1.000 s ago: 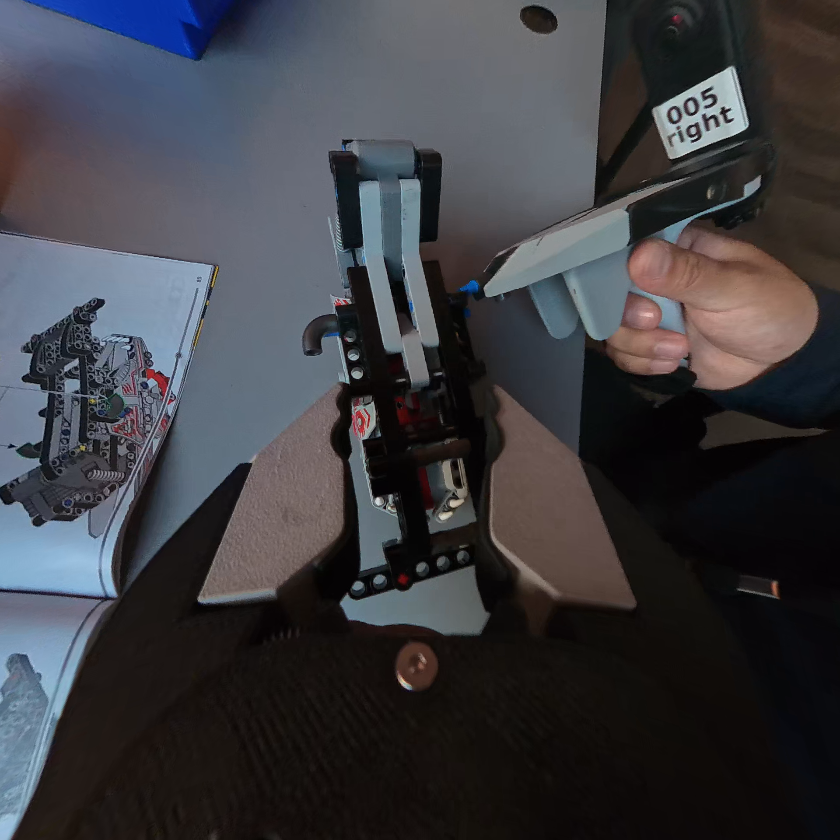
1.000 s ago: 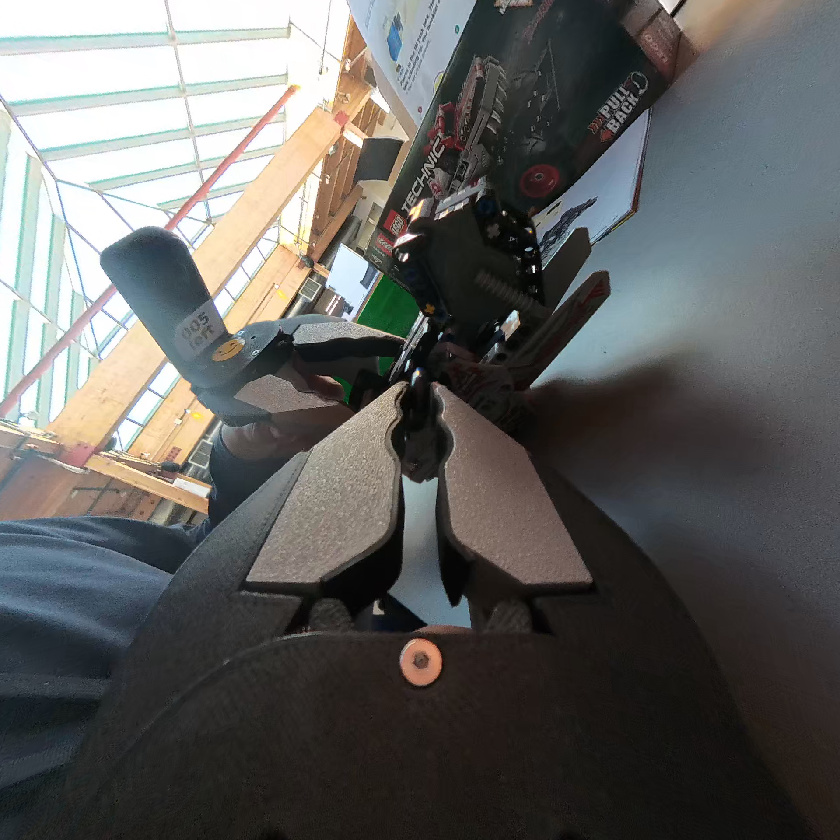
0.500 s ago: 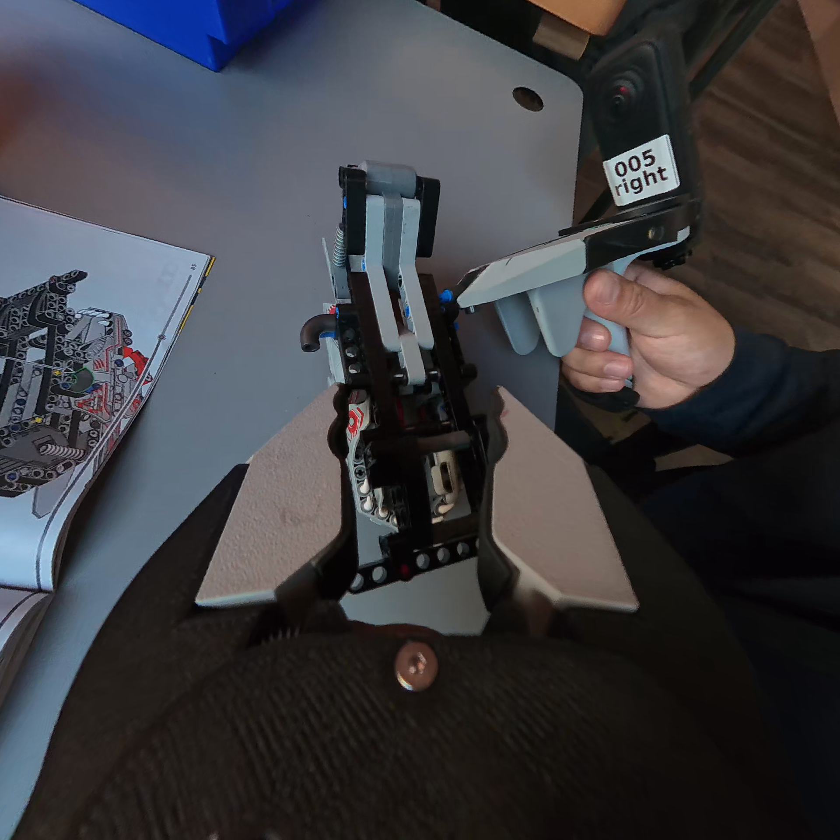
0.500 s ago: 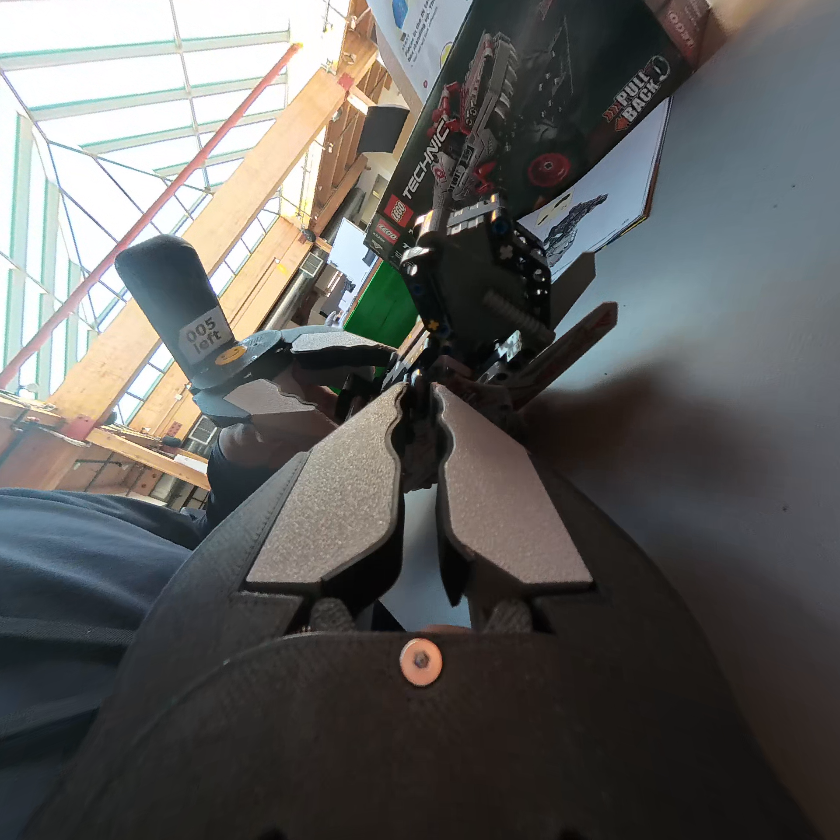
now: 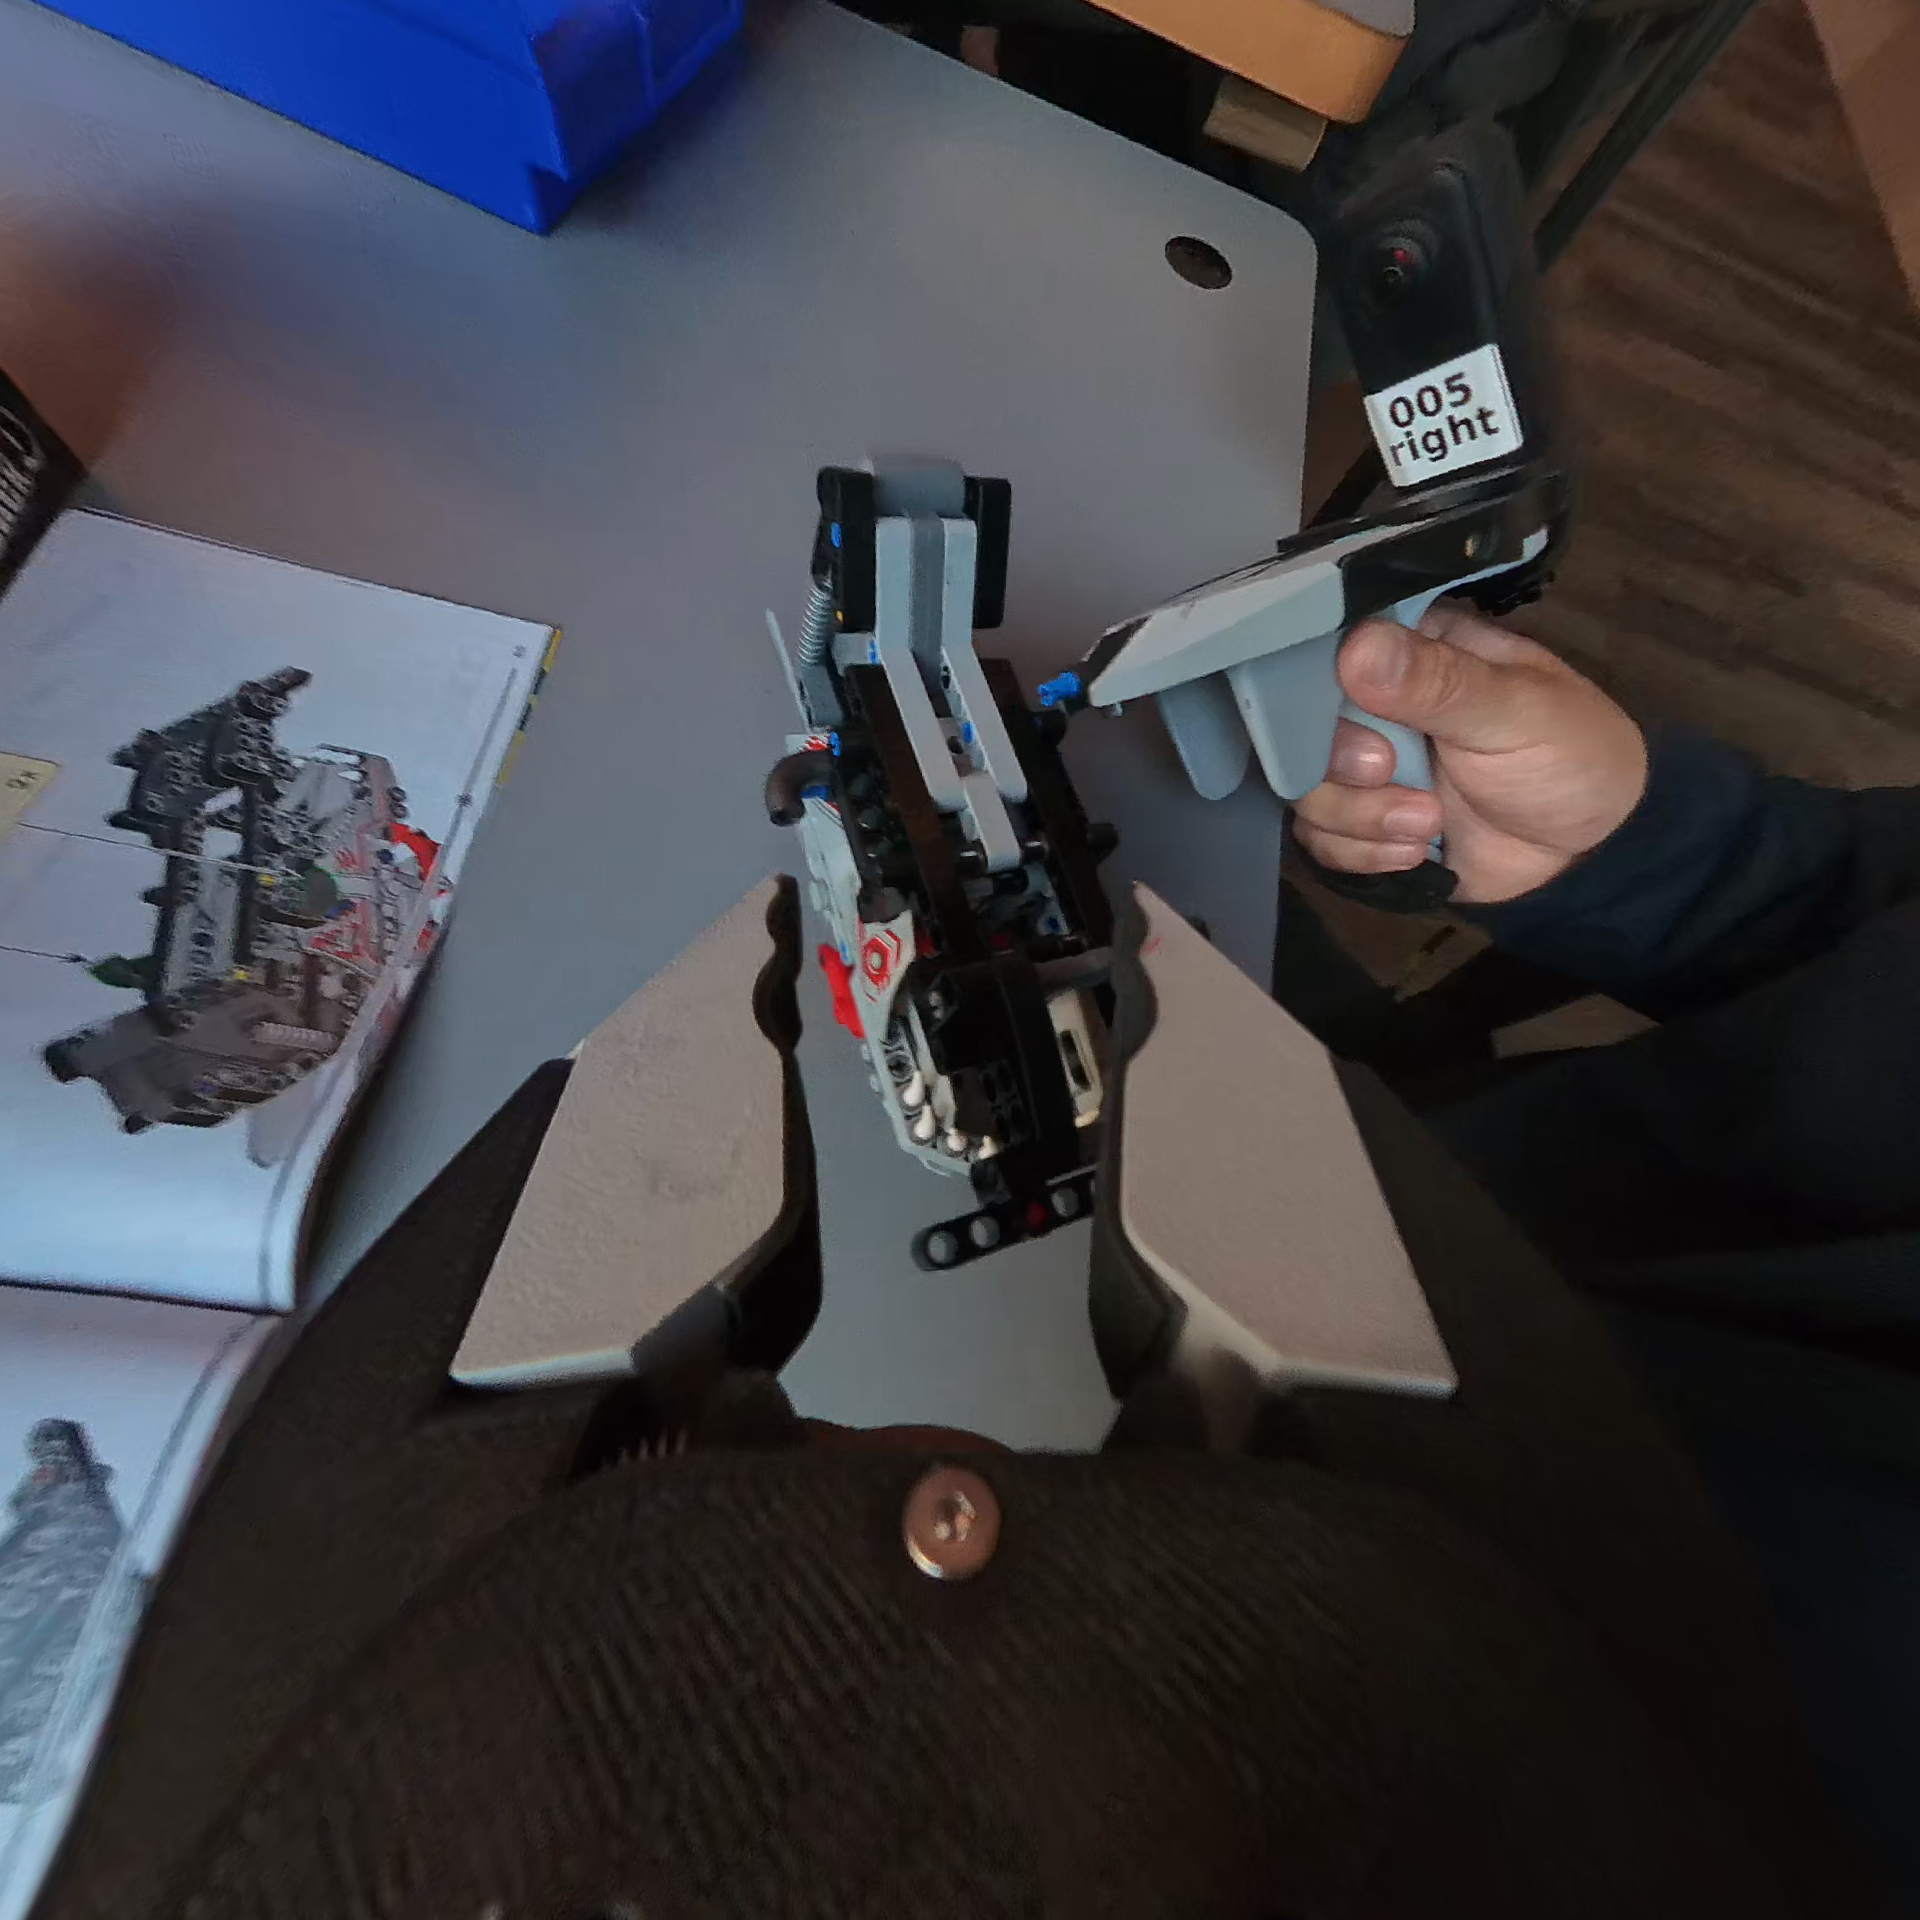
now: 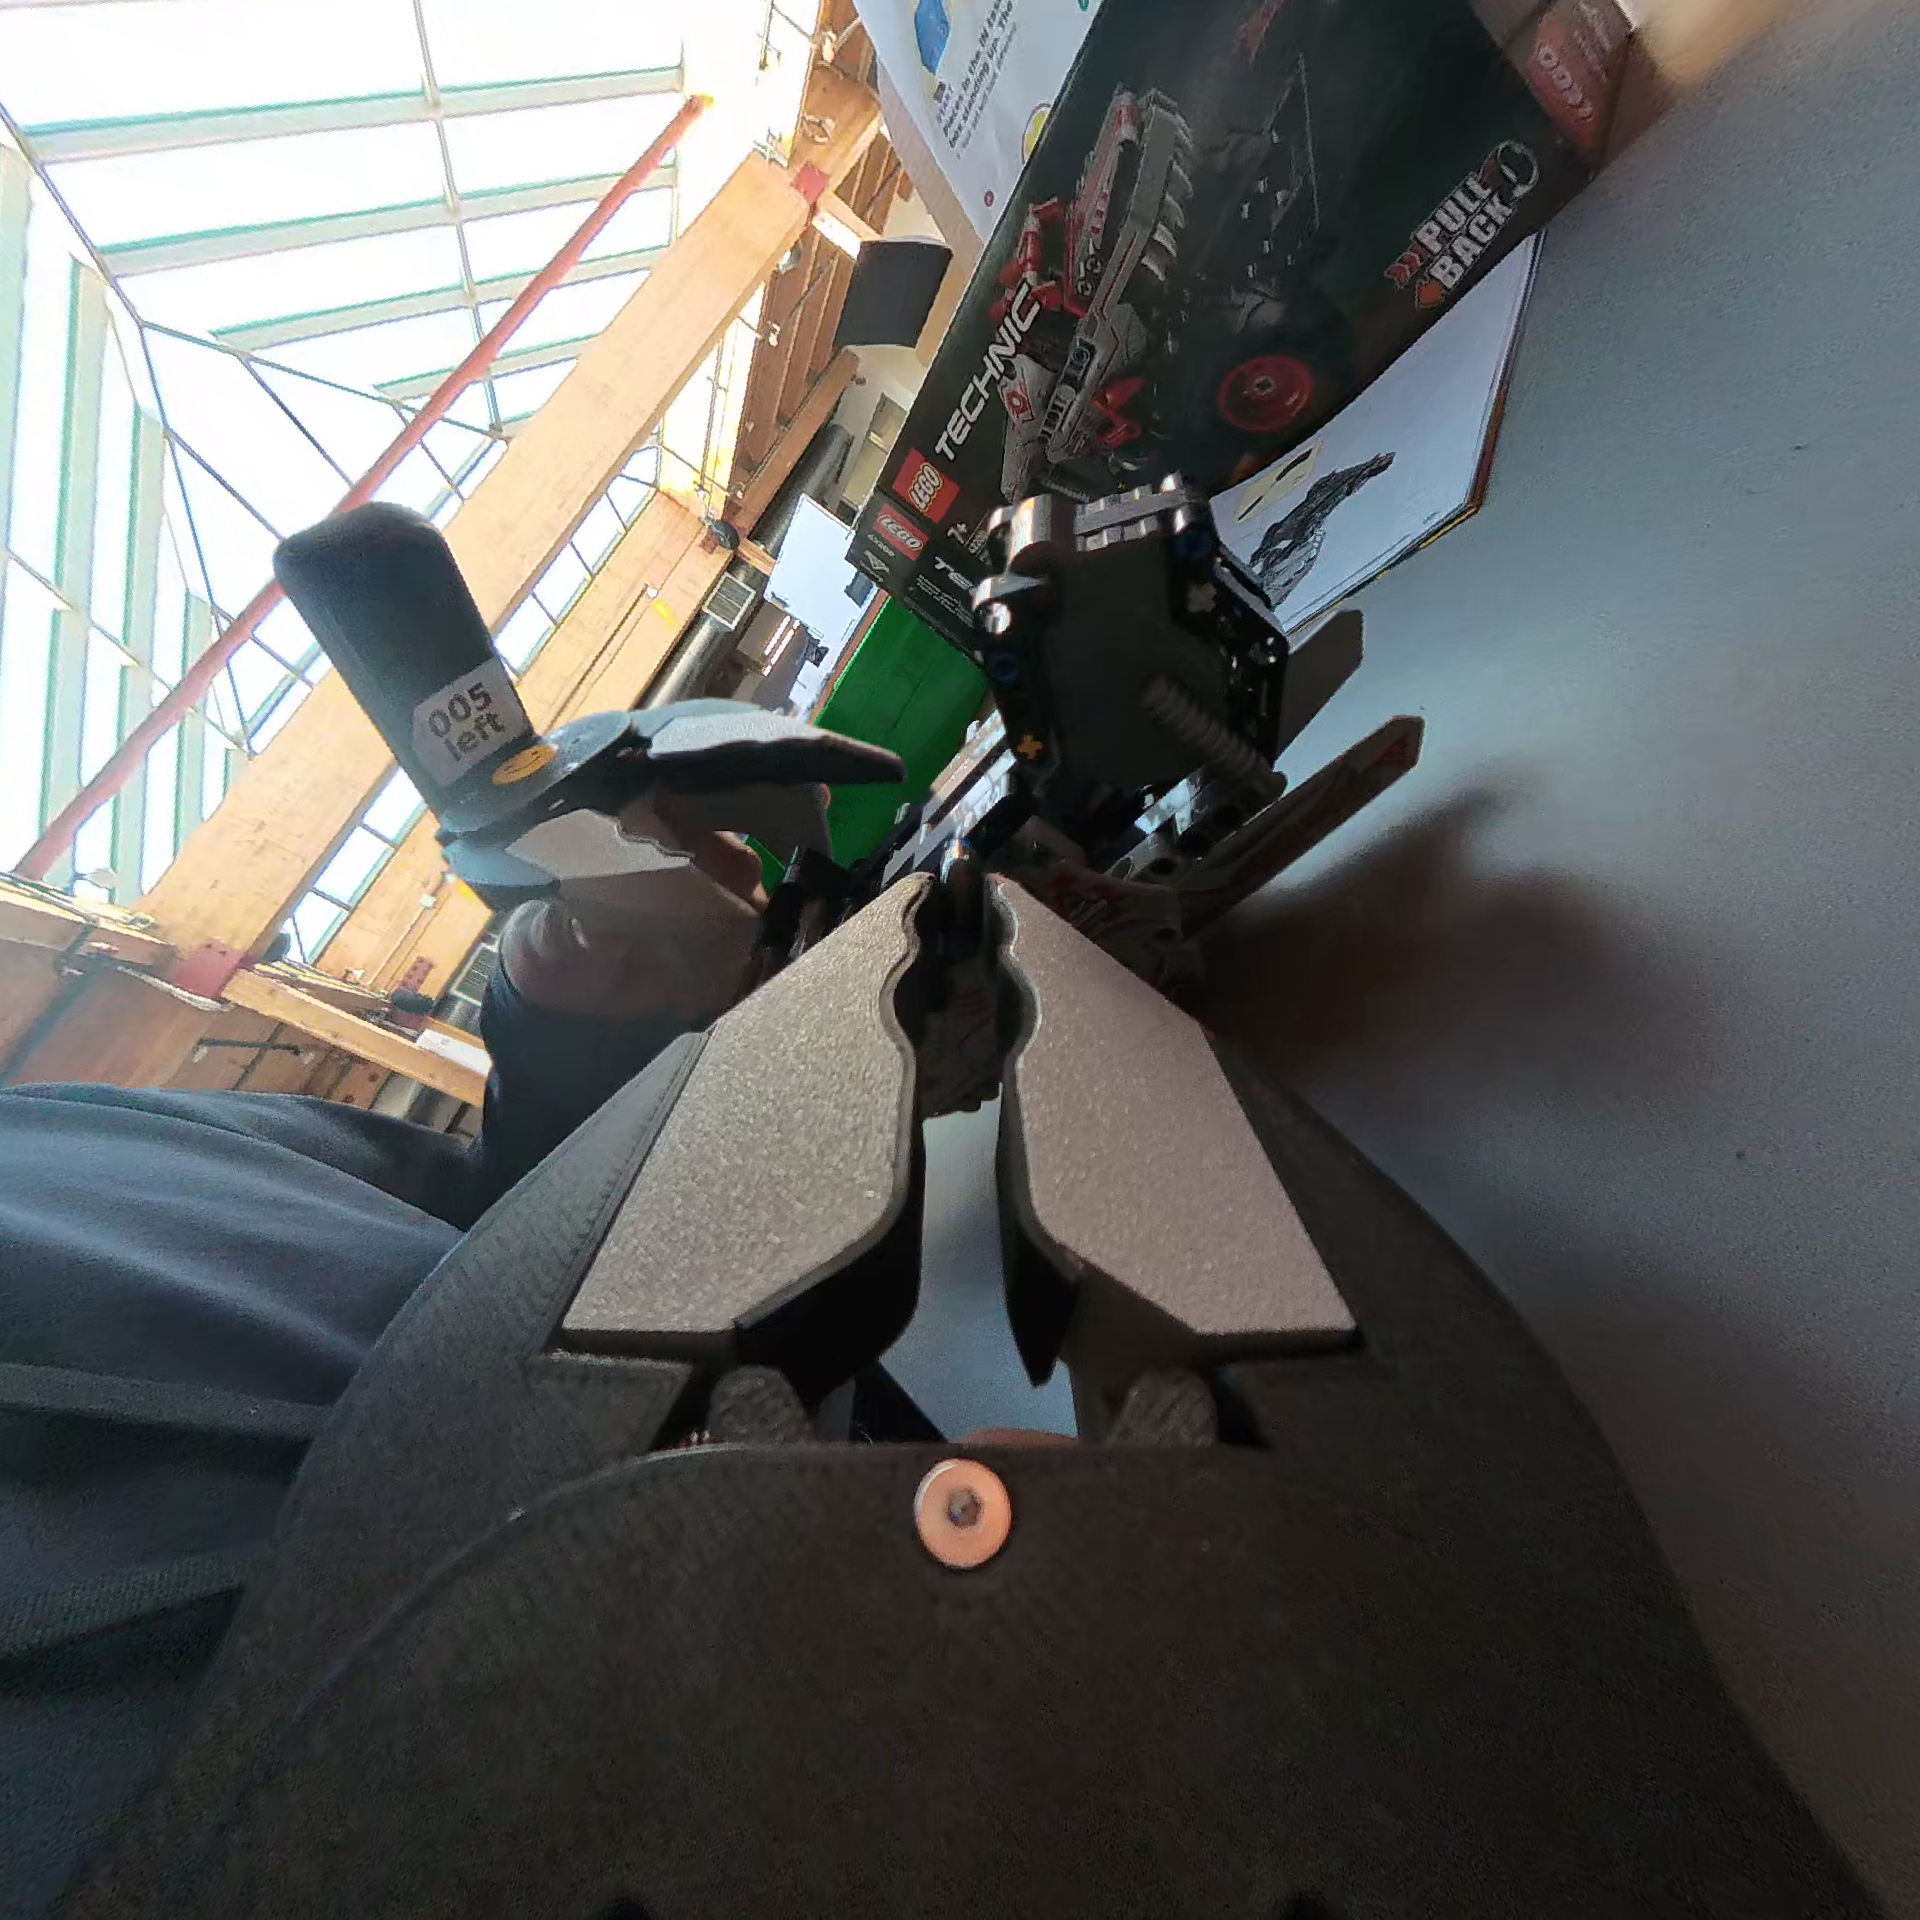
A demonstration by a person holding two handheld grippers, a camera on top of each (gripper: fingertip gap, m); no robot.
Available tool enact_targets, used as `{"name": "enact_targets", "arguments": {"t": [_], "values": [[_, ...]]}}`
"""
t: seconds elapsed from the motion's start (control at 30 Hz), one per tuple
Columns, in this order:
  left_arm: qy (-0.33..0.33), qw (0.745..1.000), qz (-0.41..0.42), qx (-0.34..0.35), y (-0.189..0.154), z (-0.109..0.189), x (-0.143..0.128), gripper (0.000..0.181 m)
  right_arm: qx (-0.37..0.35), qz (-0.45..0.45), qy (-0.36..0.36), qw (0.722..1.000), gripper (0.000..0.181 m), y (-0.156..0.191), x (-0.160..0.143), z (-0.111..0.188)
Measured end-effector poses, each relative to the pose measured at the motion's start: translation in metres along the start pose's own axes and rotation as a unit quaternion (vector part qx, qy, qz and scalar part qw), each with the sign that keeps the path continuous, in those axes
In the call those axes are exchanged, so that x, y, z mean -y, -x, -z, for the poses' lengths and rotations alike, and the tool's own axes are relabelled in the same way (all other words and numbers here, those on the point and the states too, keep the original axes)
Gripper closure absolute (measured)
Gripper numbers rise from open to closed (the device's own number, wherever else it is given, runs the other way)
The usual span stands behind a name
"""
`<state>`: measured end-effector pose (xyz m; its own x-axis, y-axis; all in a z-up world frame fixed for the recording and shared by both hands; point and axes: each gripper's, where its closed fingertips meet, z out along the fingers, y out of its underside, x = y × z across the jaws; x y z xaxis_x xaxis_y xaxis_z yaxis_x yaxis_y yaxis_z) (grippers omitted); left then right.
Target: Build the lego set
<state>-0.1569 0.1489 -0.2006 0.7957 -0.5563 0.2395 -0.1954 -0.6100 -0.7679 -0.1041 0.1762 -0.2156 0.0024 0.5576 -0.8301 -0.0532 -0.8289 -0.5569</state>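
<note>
Much of the black, grey and red brick-built vehicle chassis [image 5: 935,883] is assembled and clamped by the left gripper [image 5: 951,935], while a small blue pin [image 5: 1058,686] beside it is pinched in the nearly closed right gripper [image 6: 961,914], not yet inserted.

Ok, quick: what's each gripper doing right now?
Left gripper: closed on the lego model.
Right gripper: closed on a small blue pin at the model's side.
</note>
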Motion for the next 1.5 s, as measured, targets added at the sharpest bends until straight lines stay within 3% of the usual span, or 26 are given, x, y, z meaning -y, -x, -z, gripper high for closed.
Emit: {"name": "enact_targets", "arguments": {"t": [0.2, 0.4, 0.83, 1.3, 1.5], "values": [[0.092, 0.992, -0.078, -0.029, 0.006, -0.019, 0.0, 0.124, -0.001, -0.021, -0.014, 1.0, 0.177, 0.002, -0.005, 0.005], [0.15, 0.984, -0.084, -0.051, 0.003, -0.029, -0.009, 0.127, -0.002, -0.049, -0.017, 0.999, 0.177, -0.001, -0.008, 0.001], [0.055, 0.997, -0.037, 0.041, -0.004, -0.036, -0.013, 0.123, 0.002, -0.085, -0.06, 0.995, 0.177, -0.002, -0.011, -0.002], [0.069, 0.994, -0.066, 0.047, -0.004, -0.034, -0.017, 0.122, 0.011, -0.085, -0.063, 0.994, 0.177, 0.001, -0.01, -0.004], [0.083, 0.991, -0.092, 0.047, -0.005, -0.035, -0.018, 0.12, -0.006, -0.055, -0.03, 0.998, 0.177, 0.001, -0.016, -0.009]]}}
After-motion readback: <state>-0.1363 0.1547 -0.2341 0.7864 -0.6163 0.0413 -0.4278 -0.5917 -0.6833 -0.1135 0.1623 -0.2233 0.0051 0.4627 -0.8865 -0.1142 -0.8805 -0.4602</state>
